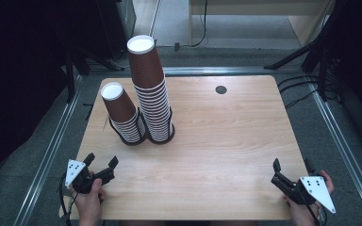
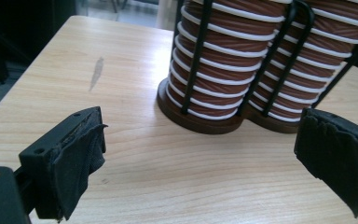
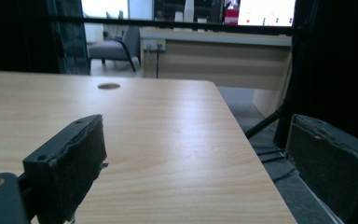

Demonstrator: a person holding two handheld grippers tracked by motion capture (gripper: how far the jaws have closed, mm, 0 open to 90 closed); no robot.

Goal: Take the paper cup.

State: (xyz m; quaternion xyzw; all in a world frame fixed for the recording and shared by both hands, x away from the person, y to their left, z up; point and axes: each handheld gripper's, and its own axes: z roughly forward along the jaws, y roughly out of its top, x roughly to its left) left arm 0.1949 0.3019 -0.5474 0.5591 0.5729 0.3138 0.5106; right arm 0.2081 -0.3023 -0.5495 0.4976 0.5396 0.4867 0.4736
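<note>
Two stacks of brown paper cups with white rims stand in black wire holders on the wooden table (image 1: 217, 136). The tall stack (image 1: 151, 89) leans slightly; the short stack (image 1: 122, 113) sits just left of it. In the left gripper view both stacks' lower parts appear, the nearer one (image 2: 219, 65) ahead of the jaws. My left gripper (image 1: 101, 162) rests at the table's near left corner, open and holding nothing, pointed toward the stacks. At the near right corner my right gripper (image 1: 292, 165) is open too, with only bare table (image 3: 168, 140) between its pads.
A round cable hole (image 1: 221, 89) sits at the table's far right part. Metal rails run along both sides of the table, and cables lie on the floor at right. A desk and chair stand beyond the far edge in the right gripper view.
</note>
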